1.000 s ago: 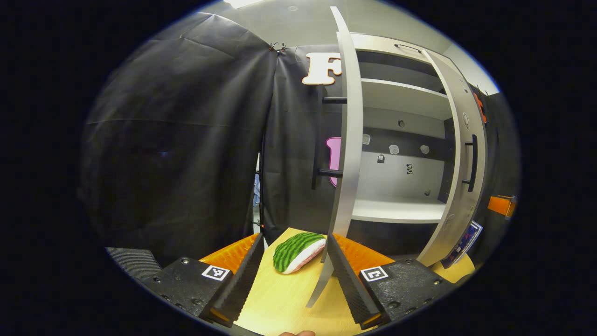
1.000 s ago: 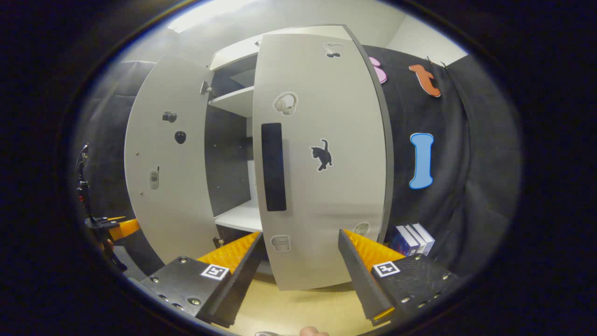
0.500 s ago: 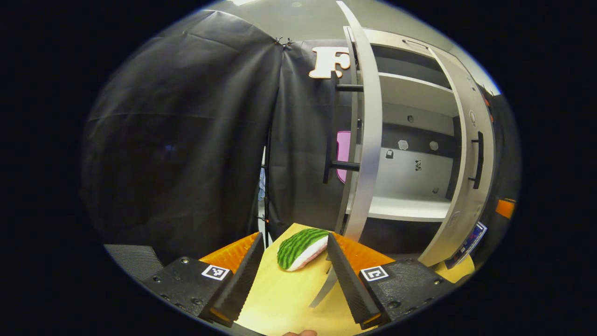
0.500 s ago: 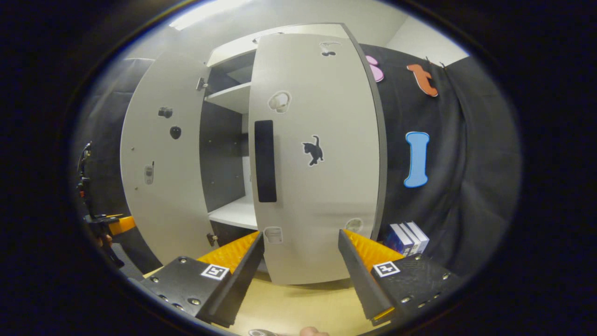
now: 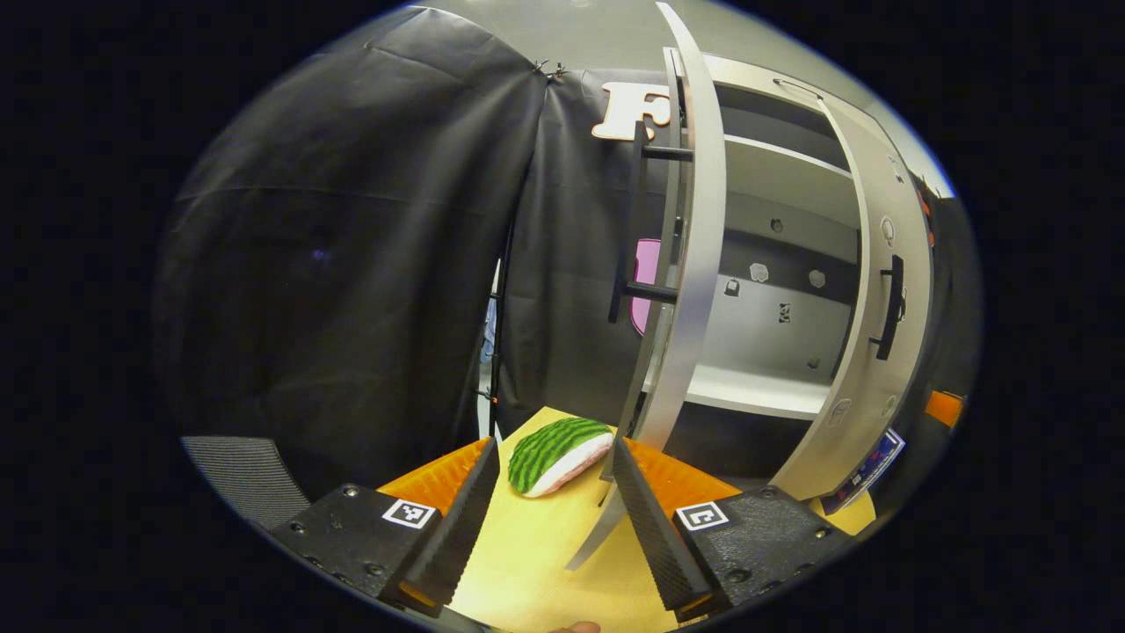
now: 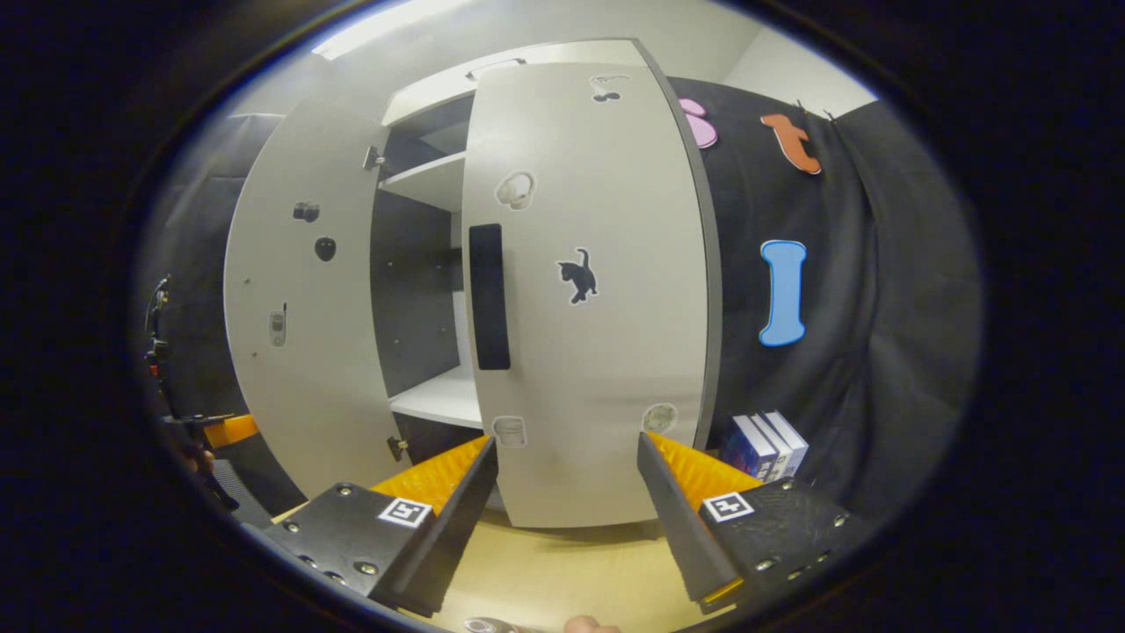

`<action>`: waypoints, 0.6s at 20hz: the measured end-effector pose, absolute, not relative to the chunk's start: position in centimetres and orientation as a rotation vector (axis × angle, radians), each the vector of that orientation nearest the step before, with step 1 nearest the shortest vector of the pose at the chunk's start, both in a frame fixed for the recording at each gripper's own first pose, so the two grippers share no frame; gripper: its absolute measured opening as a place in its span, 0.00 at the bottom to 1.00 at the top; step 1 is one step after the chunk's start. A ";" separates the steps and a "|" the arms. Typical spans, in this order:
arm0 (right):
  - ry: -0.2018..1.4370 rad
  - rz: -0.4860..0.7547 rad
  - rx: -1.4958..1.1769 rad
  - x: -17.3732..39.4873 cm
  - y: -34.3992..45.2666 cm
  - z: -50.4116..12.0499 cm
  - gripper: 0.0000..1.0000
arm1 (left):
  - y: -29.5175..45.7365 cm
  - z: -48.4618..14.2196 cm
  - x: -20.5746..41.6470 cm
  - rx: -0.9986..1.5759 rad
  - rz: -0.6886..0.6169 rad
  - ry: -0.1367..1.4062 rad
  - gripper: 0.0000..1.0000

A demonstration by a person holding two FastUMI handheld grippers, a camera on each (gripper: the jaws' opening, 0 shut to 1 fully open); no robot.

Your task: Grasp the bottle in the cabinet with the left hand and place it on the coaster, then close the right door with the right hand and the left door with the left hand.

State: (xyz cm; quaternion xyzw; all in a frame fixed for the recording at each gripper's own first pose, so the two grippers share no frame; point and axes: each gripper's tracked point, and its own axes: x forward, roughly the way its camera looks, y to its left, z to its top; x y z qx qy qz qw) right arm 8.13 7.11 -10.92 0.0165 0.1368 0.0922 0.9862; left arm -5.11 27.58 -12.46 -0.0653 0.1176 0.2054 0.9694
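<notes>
The white cabinet stands on the wooden table with both doors part open. In the left gripper view the left door (image 5: 696, 264) is seen edge-on, its lower edge running down between the fingers of my open left gripper (image 5: 549, 519). The white lower shelf (image 5: 756, 393) lies behind it. In the right gripper view the right door (image 6: 589, 290), with a black handle (image 6: 489, 297), faces my open right gripper (image 6: 567, 519). The door's bottom edge sits just beyond the fingertips, and the left door (image 6: 299, 316) hangs open at the left.
A watermelon-patterned piece (image 5: 558, 455) lies on the table (image 5: 527, 563) just ahead of the left gripper. Several books (image 6: 769, 444) stand to the right of the cabinet. Black cloth walls close in behind and on both sides. The other gripper's orange part (image 6: 224, 429) shows past the left door.
In the left gripper view the left door has swung a little toward the cabinet, narrowing the gap between the doors. The right gripper view has drifted slightly, with the right door shifting left.
</notes>
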 end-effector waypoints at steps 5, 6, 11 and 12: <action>0.288 0.193 0.019 7.5 7.0 -11.4 0.97 | 26.9 -12.5 -5.0 -0.131 0.377 0.229 0.85; 0.291 0.193 0.016 7.5 6.9 -11.5 0.97 | 26.5 -12.5 -4.9 -0.136 0.361 0.228 0.85; 0.289 0.188 0.019 7.0 6.5 -11.3 0.97 | 24.2 -12.5 -4.7 -0.141 0.299 0.236 0.85; 0.288 0.187 0.017 7.0 6.4 -11.2 0.93 | 23.7 -12.6 -4.6 -0.138 0.281 0.238 0.85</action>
